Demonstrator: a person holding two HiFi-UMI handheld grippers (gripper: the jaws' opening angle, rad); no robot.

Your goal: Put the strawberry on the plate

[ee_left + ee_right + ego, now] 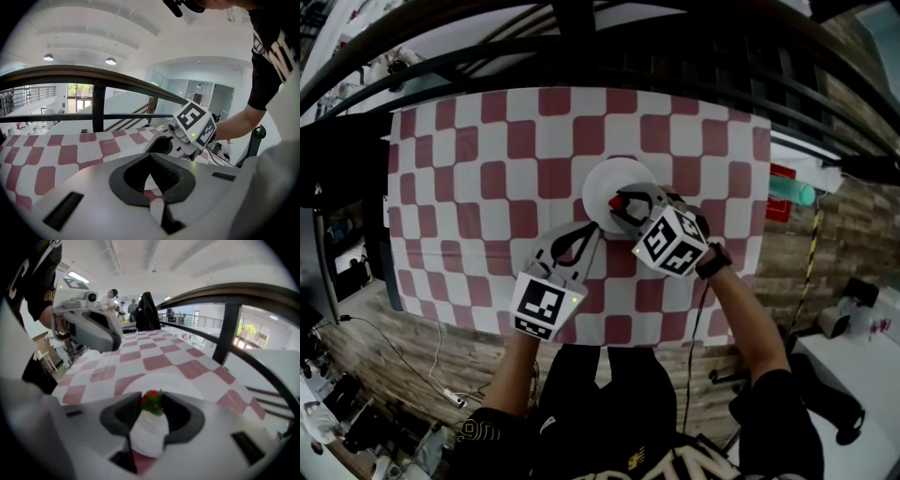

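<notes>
A red strawberry (622,201) with green leaves is held between the jaws of my right gripper (625,205), which is shut on it. It hangs just over the near right part of the white plate (605,181) at the middle of the red-and-white checkered cloth. In the right gripper view the strawberry (151,400) sits at the jaw tips of that gripper (152,402), with the plate (173,380) right below and beyond. My left gripper (584,234) rests near the plate's front left rim, jaws together with nothing in them; its own view shows the left gripper (151,158) pointing toward the right gripper's marker cube (194,125).
A teal bottle (792,193) and a red item (781,199) lie off the table's right edge. A dark railing (581,52) runs along the far side. The checkered cloth (487,150) spreads left and far of the plate. A cable (441,366) lies on the floor.
</notes>
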